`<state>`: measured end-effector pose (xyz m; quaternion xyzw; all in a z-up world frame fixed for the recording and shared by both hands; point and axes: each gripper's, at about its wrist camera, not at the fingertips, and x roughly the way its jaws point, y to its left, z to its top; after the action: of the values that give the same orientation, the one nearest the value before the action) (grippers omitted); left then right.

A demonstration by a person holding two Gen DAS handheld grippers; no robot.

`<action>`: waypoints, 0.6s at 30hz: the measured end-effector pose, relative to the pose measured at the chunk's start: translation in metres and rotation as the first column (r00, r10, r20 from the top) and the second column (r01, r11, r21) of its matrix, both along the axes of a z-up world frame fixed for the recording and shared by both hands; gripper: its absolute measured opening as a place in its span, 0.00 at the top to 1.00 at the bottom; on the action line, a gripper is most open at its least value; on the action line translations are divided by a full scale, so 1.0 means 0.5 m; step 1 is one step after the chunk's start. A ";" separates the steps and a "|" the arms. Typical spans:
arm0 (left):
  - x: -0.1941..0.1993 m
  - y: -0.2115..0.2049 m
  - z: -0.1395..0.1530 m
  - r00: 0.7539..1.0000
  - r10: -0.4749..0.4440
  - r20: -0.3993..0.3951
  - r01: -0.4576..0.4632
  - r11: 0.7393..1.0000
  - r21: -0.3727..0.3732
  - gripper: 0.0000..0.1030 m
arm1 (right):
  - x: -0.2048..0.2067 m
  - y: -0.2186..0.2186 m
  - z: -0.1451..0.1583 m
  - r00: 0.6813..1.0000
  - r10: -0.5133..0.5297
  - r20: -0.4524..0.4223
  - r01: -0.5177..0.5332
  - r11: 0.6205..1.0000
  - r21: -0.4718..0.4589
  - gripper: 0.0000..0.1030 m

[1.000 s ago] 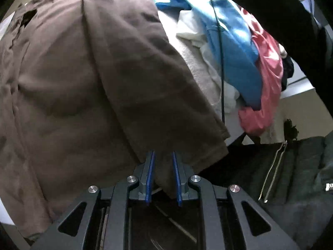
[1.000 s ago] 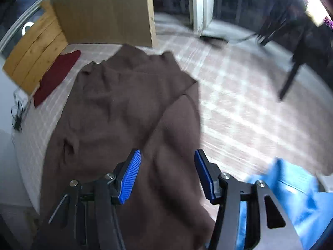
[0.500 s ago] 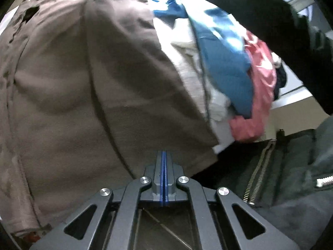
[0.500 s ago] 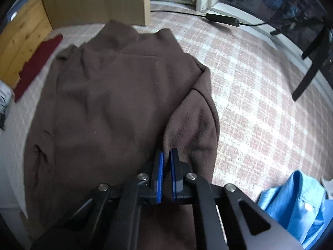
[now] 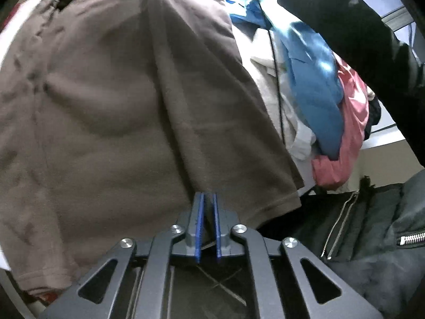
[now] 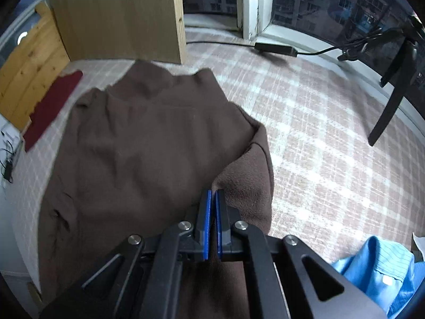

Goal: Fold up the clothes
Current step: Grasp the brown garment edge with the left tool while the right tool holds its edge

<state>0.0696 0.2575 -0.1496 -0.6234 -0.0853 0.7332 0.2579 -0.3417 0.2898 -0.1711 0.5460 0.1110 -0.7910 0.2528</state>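
Across the checked pink-and-white surface [image 6: 318,143] lies the brown garment [image 6: 138,143], spread over most of the near left part of the right wrist view, its far edge bunched close to a wooden panel [image 6: 119,13]. In the left wrist view the same brown garment [image 5: 119,106] fills the left and centre, with a long crease running from the top toward the gripper and a hemmed edge at lower right. To its right sits a heap of other clothes: a blue garment [image 5: 313,85] draped over a white one [image 5: 292,122], with a pink-red garment [image 5: 345,138] at the outer side. A dark jacket with a metal zip [image 5: 372,226] occupies the lower right, and a dark sleeve [image 5: 345,26] crosses the upper right.

The left gripper [image 5: 208,199] is closed to a narrow slit, its blue pads pinching a fold of the brown cloth near the hem. The right gripper [image 6: 212,196] has its jaws drawn nearly together, clamped on a raised fold of the same garment at its right edge.

A dark red cloth [image 6: 50,109] lies at the far left, touching the brown garment's outline or just beside it; which cannot be told. A light blue striped shirt [image 6: 382,271] shows at lower right, apart from the brown garment. A black cable with its adapter [image 6: 276,47] runs along the window side.
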 end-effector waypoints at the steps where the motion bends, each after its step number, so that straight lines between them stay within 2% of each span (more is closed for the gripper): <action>1: 0.000 0.003 -0.003 1.000 -0.004 0.000 0.004 1.000 0.011 0.95 | 0.000 0.002 -0.001 1.000 -0.003 0.003 0.003 1.000 -0.003 0.96; 2: 0.001 0.007 -0.005 1.000 -0.009 -0.002 0.009 1.000 0.018 0.99 | 0.001 0.006 0.002 1.000 -0.007 0.002 0.007 1.000 -0.011 0.96; 8: 0.008 0.005 0.042 0.998 -0.013 -0.065 0.016 0.999 0.051 0.99 | -0.001 0.030 0.041 0.999 -0.031 -0.039 0.030 0.999 -0.031 0.96; 10: 0.007 -0.003 0.049 0.998 -0.007 -0.061 0.010 0.999 0.049 0.98 | -0.003 0.032 0.047 0.999 -0.030 -0.044 0.029 0.999 -0.026 0.96; 12: 0.004 -0.009 0.039 0.999 0.010 -0.037 -0.009 1.000 0.027 0.91 | -0.003 0.028 0.047 0.998 -0.028 -0.052 0.027 0.999 -0.020 0.96; 13: 0.003 -0.011 0.033 0.999 0.019 -0.028 -0.018 1.000 0.018 0.80 | -0.003 0.026 0.046 0.998 -0.028 -0.056 0.027 0.999 -0.018 0.96; 14: 0.001 -0.009 0.027 1.000 0.022 -0.021 -0.021 1.000 0.013 0.77 | -0.003 0.023 0.045 0.998 -0.027 -0.060 0.026 1.000 -0.016 0.96; 16: 0.001 -0.002 0.018 1.000 0.006 -0.029 -0.007 1.000 -0.003 0.80 | -0.003 0.018 0.046 0.997 -0.027 -0.072 0.026 0.999 -0.019 0.96; 17: 0.004 0.001 0.012 0.999 -0.010 -0.036 0.010 1.000 -0.012 0.98 | -0.002 0.017 0.047 0.996 -0.028 -0.081 0.026 0.999 -0.025 0.96; 18: 0.006 0.004 0.006 0.999 -0.026 -0.042 0.025 0.999 -0.021 0.98 | -0.002 0.017 0.051 0.995 -0.032 -0.098 0.029 0.999 -0.033 0.97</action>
<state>0.0726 0.2597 -0.1464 -0.6113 -0.0641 0.7438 0.2627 -0.3427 0.2982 -0.1455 0.5039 0.1024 -0.8224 0.2435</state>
